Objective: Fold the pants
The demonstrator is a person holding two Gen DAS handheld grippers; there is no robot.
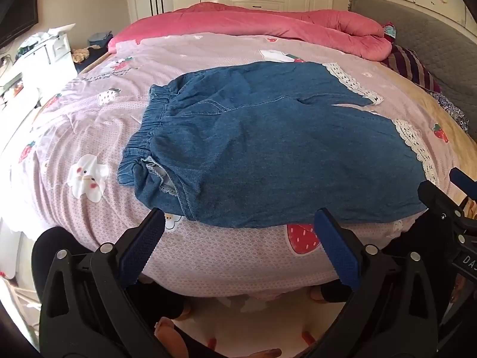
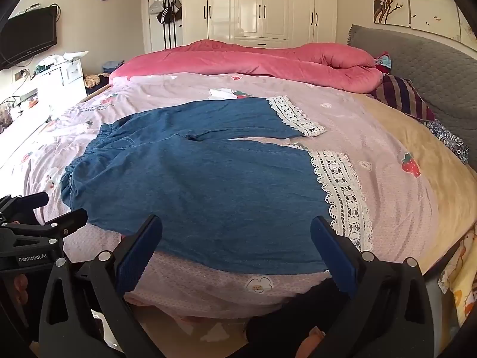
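Currently both tongs spread and empty, left gripper point(image 1: 238, 232) and right gripper point(image 2: 235, 238) poised above near leg of denim pants point(image 1: 268, 149) lying flat on bedsheet point(image 1: 208, 256); likely risk: pinching sheet along with thin fabric, dragging lace hem point(image 2: 342, 191) crooked.

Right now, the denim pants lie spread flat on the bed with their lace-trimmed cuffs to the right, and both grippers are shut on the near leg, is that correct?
Not quite: neither gripper holds anything. Both wrist views show the left gripper and right gripper open, hovering at the near edge of the denim pants. The rest holds: the pants lie spread flat on the bed with their lace-trimmed cuffs to the right.
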